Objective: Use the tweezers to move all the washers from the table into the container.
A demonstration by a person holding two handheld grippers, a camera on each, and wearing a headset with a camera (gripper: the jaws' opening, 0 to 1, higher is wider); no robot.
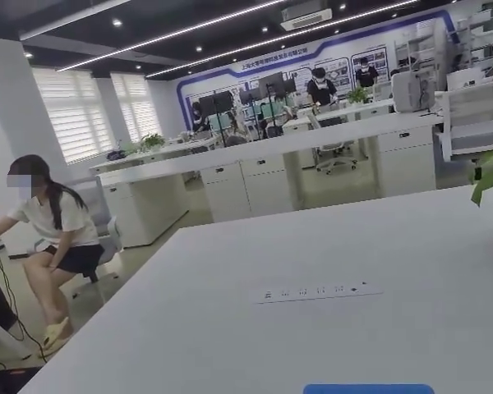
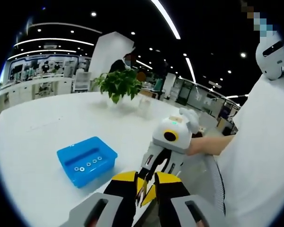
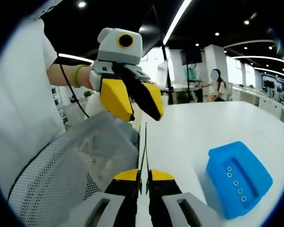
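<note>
In the right gripper view my right gripper [image 3: 143, 177] is shut on thin metal tweezers [image 3: 144, 146], whose prongs rise straight up from its jaws. My left gripper [image 3: 144, 118], held in a hand, hangs just above the tweezers' tips. In its own view the left gripper [image 2: 145, 182] has its yellow jaws almost together, and the right gripper [image 2: 154, 172] faces it closely. A blue container [image 2: 86, 160] sits on the white table with several washers [image 2: 87, 164] in a row inside. The container [image 3: 236, 177] lies to the right of the tweezers, its washers [image 3: 235, 182] visible. Its edge [image 1: 368, 388] shows at the bottom of the head view.
A mesh chair back [image 3: 75, 165] is close under the grippers, off the table's edge. A socket strip [image 1: 316, 291] is set into the white table [image 1: 230, 328]. A potted plant [image 2: 117, 85] stands at the table's far side. A person sits at the left [image 1: 53, 238].
</note>
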